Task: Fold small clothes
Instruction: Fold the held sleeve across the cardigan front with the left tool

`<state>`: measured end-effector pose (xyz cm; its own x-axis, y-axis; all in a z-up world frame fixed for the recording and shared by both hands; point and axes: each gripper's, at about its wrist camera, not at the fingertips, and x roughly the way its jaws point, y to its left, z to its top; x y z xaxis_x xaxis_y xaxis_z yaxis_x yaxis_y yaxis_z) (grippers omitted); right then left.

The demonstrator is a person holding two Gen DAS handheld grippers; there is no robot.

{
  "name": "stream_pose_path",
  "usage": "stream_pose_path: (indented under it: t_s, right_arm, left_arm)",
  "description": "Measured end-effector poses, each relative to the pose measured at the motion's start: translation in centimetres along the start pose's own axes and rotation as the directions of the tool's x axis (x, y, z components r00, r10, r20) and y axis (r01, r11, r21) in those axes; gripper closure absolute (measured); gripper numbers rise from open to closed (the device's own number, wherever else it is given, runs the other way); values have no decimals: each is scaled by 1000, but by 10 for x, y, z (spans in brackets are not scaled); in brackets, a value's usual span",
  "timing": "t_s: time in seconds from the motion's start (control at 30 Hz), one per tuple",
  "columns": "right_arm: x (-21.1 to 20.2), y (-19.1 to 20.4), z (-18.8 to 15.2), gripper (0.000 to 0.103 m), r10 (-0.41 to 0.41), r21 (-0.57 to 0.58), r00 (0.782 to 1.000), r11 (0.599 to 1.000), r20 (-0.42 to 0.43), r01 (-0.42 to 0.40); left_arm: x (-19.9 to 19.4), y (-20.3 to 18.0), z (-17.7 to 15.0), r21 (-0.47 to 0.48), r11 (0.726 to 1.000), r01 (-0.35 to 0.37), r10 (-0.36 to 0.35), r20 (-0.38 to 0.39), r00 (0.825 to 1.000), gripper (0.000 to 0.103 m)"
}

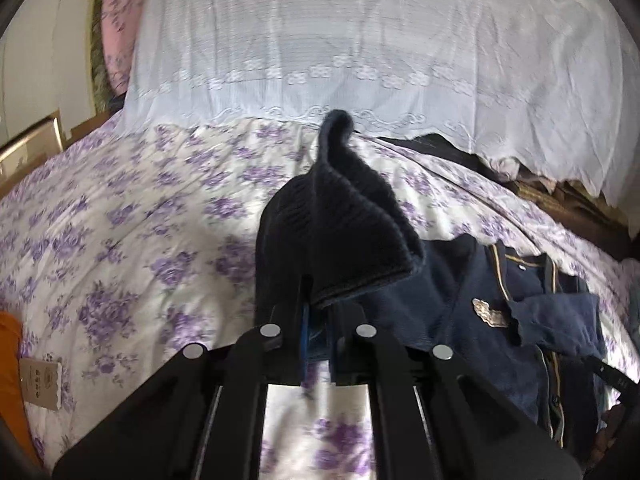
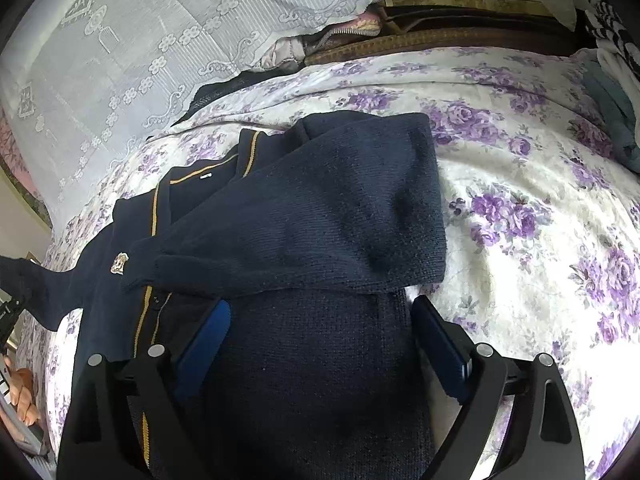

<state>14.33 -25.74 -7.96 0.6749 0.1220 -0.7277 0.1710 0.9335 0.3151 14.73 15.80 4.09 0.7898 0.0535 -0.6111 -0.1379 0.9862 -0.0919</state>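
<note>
Left wrist view: left hand-held gripper (image 1: 316,320) clenched on a raised sleeve (image 1: 340,224) of the navy cardigan (image 1: 472,304), lower right on the floral bed (image 1: 140,208). Right wrist view alone shows the right hand-held gripper (image 2: 320,320) spread wide over the cardigan's body, the other sleeve (image 2: 304,220) folded across centre frame.

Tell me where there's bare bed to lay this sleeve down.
Free: the floral sheet left of the navy cardigan, out to the orange cloth, and the stretch on its right. Crowded: the cardigan's middle, with one sleeve already folded across, and the far edge under the lace cover.
</note>
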Motion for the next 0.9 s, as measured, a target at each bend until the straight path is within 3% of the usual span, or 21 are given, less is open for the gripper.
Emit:
stream_pose_path:
  t_s: [0.37, 0.53, 0.8, 0.9]
  right_arm:
    - [1, 2, 1, 8, 1, -5, 1000, 1000, -6, -1]
    - [-11, -1, 5, 9, -3, 29, 999, 1000, 42, 1]
    - [-27, -8, 10, 9, 126, 73, 985, 988, 117, -135]
    - [-27, -16, 14, 9, 221, 129, 969, 964, 112, -234]
  left_arm:
    - [-3, -63, -7, 126, 992, 24, -23, -12, 1000, 97]
    - [-5, -92, -11, 156, 986, 62, -59, -26, 998, 97]
    - [-3, -147, -16, 221, 969, 112, -103, -49, 993, 97]
    - [-2, -172, -17, 242, 961, 137, -128, -54, 990, 97]
